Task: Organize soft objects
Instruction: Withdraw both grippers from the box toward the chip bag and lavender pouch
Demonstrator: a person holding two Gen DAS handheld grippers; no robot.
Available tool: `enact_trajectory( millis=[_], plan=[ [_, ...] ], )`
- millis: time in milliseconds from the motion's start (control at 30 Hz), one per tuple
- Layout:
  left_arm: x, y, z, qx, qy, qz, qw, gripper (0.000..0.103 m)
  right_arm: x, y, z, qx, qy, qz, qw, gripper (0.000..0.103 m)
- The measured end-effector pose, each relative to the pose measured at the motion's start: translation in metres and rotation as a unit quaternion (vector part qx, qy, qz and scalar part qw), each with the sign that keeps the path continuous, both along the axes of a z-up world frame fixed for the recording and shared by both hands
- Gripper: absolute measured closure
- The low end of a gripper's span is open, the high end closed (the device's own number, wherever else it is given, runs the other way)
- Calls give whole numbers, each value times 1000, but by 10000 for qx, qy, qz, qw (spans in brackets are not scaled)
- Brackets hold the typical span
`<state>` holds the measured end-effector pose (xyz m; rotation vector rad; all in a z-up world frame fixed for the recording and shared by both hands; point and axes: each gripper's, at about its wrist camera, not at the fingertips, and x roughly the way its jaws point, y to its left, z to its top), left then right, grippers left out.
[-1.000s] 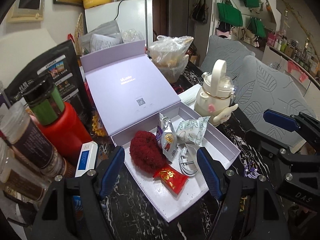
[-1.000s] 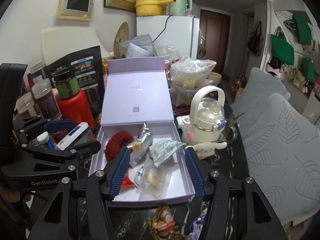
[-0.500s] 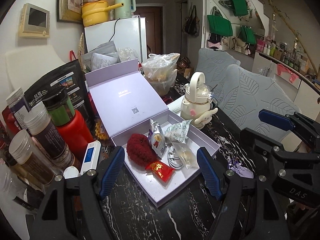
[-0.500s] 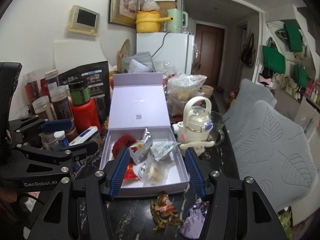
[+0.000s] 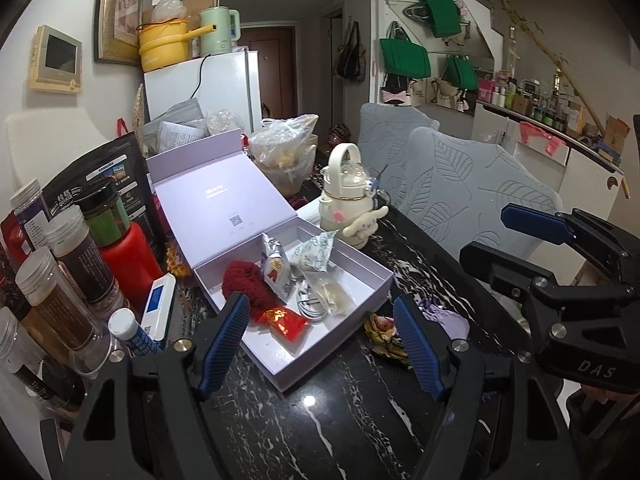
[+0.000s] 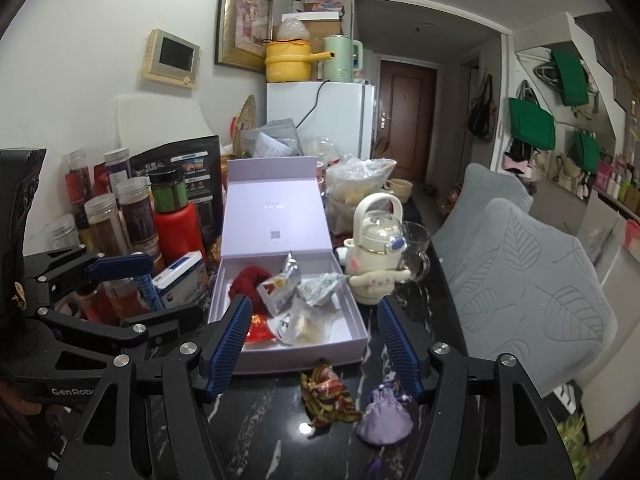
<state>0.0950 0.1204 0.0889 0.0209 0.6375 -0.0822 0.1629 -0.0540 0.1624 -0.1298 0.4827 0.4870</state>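
An open lilac box (image 5: 344, 332) sits on the black marble table, lid propped up. Inside lie a red fluffy piece (image 5: 244, 284), a red packet (image 5: 282, 318), a silver pouch (image 5: 274, 264), a green-and-white packet (image 5: 316, 254) and a white cable. In front of the box (image 6: 304, 358) on the table lie a colourful patterned pouch (image 6: 328, 396) and a purple drawstring pouch (image 6: 384, 416). My left gripper (image 5: 320, 340) is open and holds nothing, short of the box. The jaws of my right gripper (image 6: 314, 346) are opening, with nothing between them, above the two pouches.
Jars and a red bottle (image 5: 128, 256) crowd the left side, with a white-and-blue carton (image 5: 160, 308) beside the box. A cream kettle-shaped bottle with a plush figure (image 5: 348, 204) stands right of the box. A plastic bag (image 5: 284, 152) is behind; grey chairs (image 5: 472, 192) line the right.
Both grippers have drawn back from the box, which now looks smaller. The colourful pouch and the purple pouch have come into view in front of it. The right jaws stand slightly wider.
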Motion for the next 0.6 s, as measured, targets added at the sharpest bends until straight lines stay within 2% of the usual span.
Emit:
enact_trajectory(
  millis=[200, 433, 600],
  plan=[
    [-7, -14, -9, -21, 40, -183, 9998, 29, -15, -15, -7, -31, -30, -215, 9998, 29],
    [-10, -30, -24, -112, 105, -383, 9991, 29, -23, -31, -20, -53, 41, -411, 9991, 27],
    [-7, -40, -39, -187, 200, -533, 9982, 29, -21, -44, -38, -35, 260, -572, 9980, 27]
  ],
)
